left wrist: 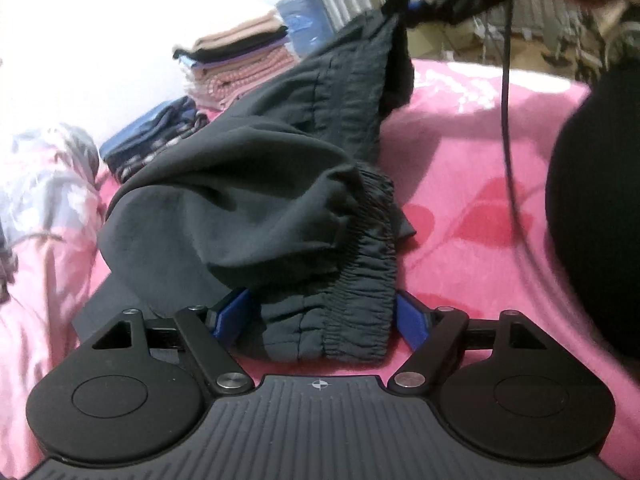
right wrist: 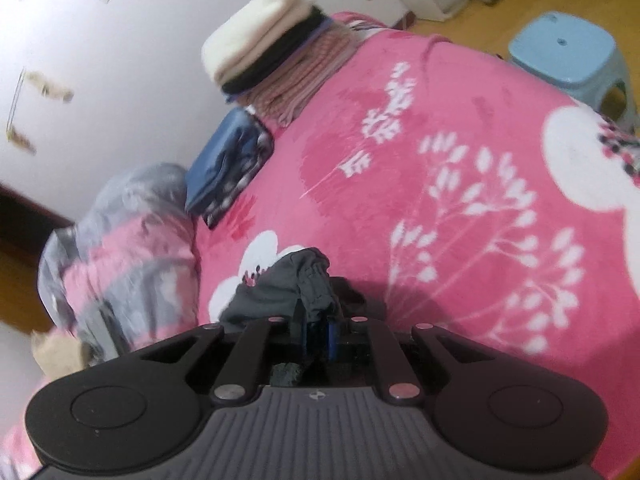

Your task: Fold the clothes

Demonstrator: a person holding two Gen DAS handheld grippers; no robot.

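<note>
A dark grey pair of trousers (left wrist: 248,184) with an elastic waistband lies bunched on the pink blanket (left wrist: 460,216). My left gripper (left wrist: 320,316) is open, its blue pads on either side of the waistband (left wrist: 360,292). The far end of the trousers is lifted up toward the top of the left wrist view. My right gripper (right wrist: 318,334) is shut on a gathered bit of the same dark grey fabric (right wrist: 288,288), held above the blanket (right wrist: 460,200).
A stack of folded clothes (right wrist: 276,60) and a folded blue patterned garment (right wrist: 230,164) lie at the blanket's far side by the wall. A grey and pink quilt (right wrist: 128,248) is heaped at the left. A blue plastic stool (right wrist: 572,52) stands on the floor. A black cable (left wrist: 508,120) hangs at the right.
</note>
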